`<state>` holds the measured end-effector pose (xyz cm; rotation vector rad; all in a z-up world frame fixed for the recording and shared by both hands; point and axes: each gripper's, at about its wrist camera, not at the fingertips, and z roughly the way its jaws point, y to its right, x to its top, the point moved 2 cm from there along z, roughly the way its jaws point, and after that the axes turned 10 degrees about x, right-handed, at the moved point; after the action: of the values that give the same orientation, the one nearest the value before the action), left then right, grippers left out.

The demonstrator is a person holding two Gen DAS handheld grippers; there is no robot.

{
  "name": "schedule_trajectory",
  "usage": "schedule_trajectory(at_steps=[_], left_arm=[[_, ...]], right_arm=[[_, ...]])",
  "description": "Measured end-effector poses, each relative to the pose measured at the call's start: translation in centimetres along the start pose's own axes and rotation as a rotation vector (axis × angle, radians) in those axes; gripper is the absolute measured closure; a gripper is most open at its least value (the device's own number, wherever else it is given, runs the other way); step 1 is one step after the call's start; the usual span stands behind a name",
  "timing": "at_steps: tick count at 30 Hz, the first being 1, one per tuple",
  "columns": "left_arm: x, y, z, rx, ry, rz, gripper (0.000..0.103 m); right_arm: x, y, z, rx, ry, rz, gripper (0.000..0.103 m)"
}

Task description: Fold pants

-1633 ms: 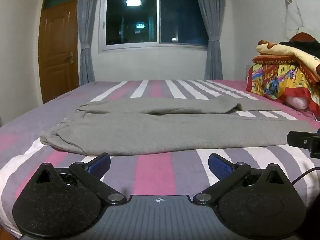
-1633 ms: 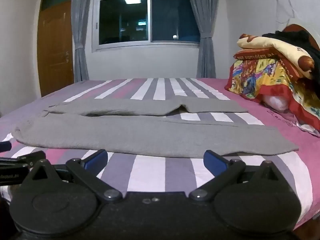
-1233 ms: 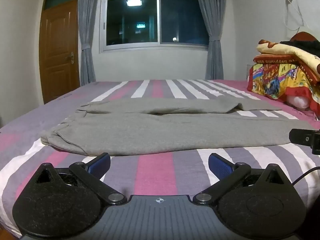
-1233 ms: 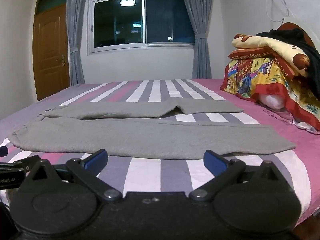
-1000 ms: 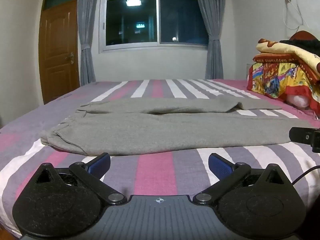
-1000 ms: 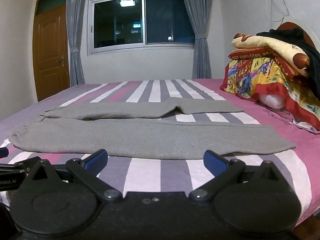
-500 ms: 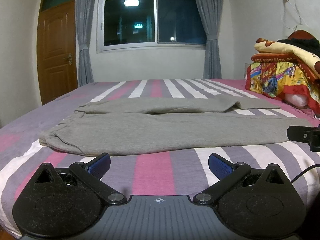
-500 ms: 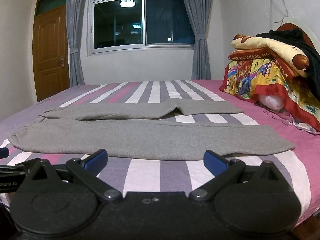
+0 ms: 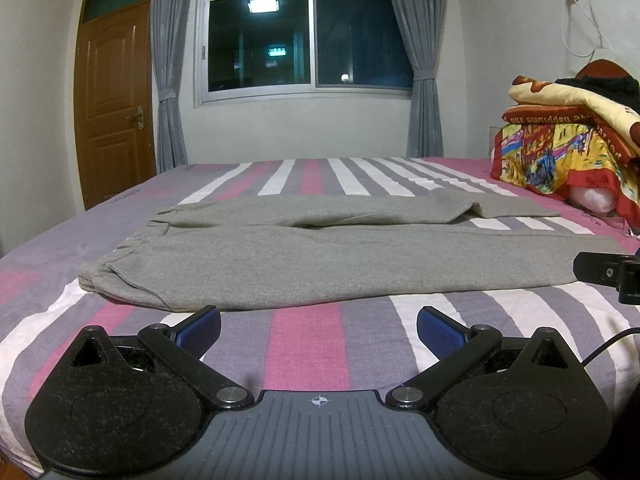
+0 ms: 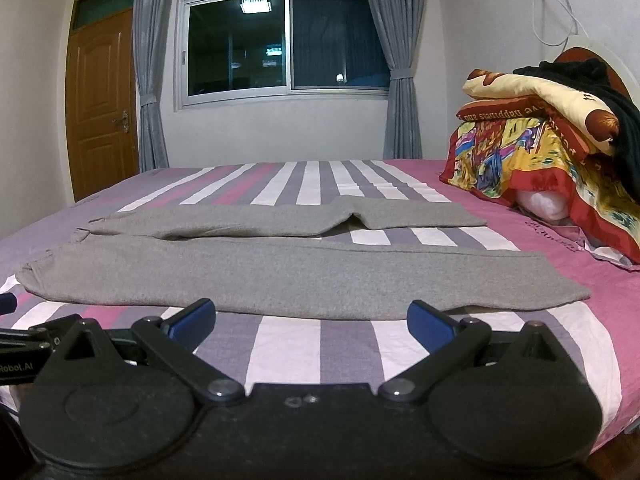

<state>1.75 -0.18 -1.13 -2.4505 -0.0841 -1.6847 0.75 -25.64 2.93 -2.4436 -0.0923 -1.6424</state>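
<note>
Striped bed (image 9: 312, 344) carries flat grey pants (image 9: 304, 264) and piled bedding (image 10: 532, 160).

Each black gripper (image 9: 319, 326) (image 10: 311, 319) has blue pads, silver screws, seemingly dusty discs.

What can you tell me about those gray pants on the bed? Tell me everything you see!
The gray pants look like soft, thick sweatpants. They lie flat and unfolded across the striped bed, waistband toward the left with a gathered, elastic-looking edge, legs stretching right. The near leg is straight; the far leg has a crease partway along. A strip of bedsheet shows between the leg ends. Only the bed touches them: both grippers sit in front with open jaws, holding nothing.
</note>
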Motion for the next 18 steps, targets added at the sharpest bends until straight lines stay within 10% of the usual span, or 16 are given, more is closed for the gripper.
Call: schedule_trajectory(at_steps=[18], left_arm=[[-0.02, -0.19, -0.12, 0.005, 0.002, 0.0, 0.0]], right_arm=[[-0.09, -0.06, 0.2, -0.001, -0.006, -0.004, 0.001]])
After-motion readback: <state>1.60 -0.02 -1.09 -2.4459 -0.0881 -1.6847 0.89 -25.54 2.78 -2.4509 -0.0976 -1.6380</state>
